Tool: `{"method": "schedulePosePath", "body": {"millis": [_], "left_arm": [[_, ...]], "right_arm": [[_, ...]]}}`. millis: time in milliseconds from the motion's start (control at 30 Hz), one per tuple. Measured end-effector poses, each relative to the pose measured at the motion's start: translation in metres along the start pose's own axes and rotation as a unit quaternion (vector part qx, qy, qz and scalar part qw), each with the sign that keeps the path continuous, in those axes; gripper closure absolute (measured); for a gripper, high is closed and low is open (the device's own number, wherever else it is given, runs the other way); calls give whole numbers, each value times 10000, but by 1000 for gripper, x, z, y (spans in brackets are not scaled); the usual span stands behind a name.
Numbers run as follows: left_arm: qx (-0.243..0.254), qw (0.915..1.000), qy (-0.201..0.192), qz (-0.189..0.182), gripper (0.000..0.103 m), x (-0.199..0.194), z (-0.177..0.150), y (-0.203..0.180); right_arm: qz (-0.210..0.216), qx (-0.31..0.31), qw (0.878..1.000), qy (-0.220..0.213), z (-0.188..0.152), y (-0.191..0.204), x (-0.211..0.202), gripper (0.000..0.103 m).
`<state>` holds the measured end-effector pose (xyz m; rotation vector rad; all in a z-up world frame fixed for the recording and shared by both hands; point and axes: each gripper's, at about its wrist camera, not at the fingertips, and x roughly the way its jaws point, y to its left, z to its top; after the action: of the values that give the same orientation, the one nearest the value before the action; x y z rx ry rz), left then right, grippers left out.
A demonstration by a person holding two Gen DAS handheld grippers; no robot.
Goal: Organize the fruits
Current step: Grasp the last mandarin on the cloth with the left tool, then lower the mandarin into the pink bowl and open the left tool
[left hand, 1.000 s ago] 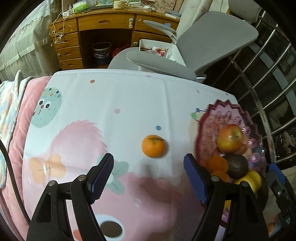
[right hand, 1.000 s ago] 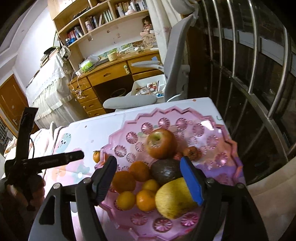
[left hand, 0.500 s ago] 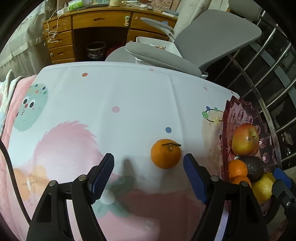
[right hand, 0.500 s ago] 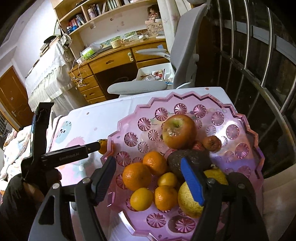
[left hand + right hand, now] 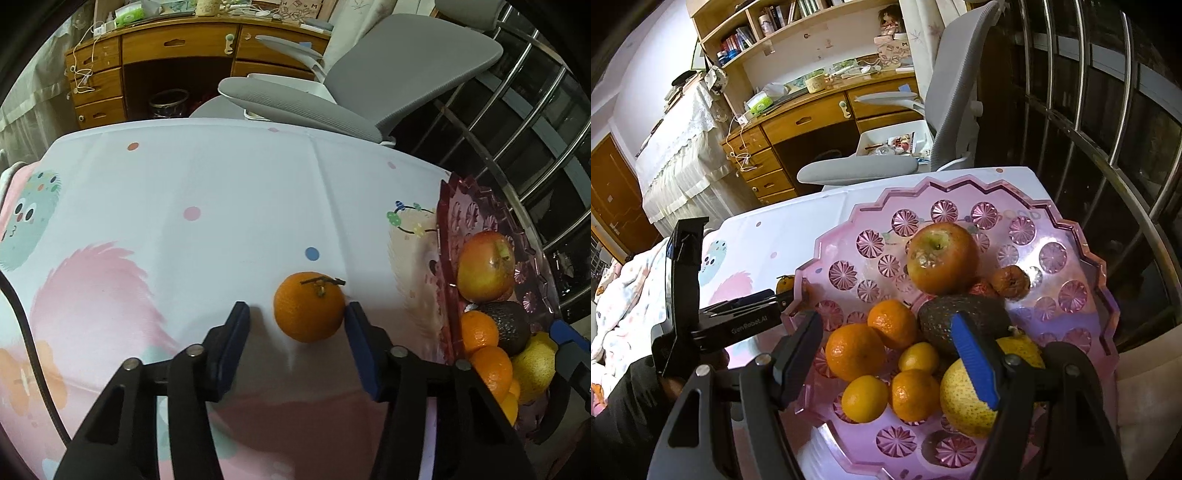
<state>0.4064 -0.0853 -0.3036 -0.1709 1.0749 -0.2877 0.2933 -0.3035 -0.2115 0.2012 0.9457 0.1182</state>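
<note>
A lone orange (image 5: 309,312) with a short stem lies on the cartoon-print tablecloth (image 5: 184,184), just left of the pink plastic tray (image 5: 448,206). My left gripper (image 5: 295,308) straddles it with its jaws closing. The right pad (image 5: 354,325) touches the orange's side, while the left pad (image 5: 236,332) is still a gap away. In the right wrist view, my right gripper (image 5: 886,325) hangs open above the tray (image 5: 1071,229), gripping nothing. Under it lie an apple (image 5: 942,258), an avocado (image 5: 960,317), a yellow pear (image 5: 967,391) and several oranges (image 5: 855,350). The left gripper (image 5: 750,314) shows there too.
A grey office chair (image 5: 369,92) stands behind the table's far edge, with a wooden desk (image 5: 166,48) beyond it. A metal railing (image 5: 517,129) runs along the right side. Bedding (image 5: 628,295) lies to the left. A person's dark sleeve (image 5: 624,406) is at the lower left.
My left gripper came down and forward over the orange, and its jaws narrowed around it. The right gripper stayed open above the tray, hardly shifting.
</note>
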Motion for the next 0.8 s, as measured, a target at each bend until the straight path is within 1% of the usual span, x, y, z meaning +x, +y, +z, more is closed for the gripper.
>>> {"method": "schedulePosePath", "body": {"millis": [33,167,200,333,467,600,667,800], "left_arm": [[6,10000,-7,-21,55,0,0,-1],[59,9999,-14,-111,66,0,-1,-6],[88,9999,-25,-58,66,-1,-2,-7],[85,10000,-34,23,67,-4,-1,-9],[97,9998,-161,100,67,-16,1,-11],[87,9991,-408,122,67,-35,2,-14],[121,9981,-598,117,67,-45,1,-18],[217,9963,-834,46,67,-61,0,-32]], "right_arm": [[-6,12,10000,-6,0,-1,-1,30],[-10,59,10000,-28,-2,-4,-4,30],[-13,64,10000,-33,-2,-4,-5,30],[-4,90,9999,-75,-5,-6,-11,30],[-2,110,9999,-126,-7,-9,-17,30],[5,133,9998,-172,-9,-11,-23,30],[18,135,9997,-193,-11,-12,-26,30],[45,137,9997,-222,-14,-17,-32,30]]}}
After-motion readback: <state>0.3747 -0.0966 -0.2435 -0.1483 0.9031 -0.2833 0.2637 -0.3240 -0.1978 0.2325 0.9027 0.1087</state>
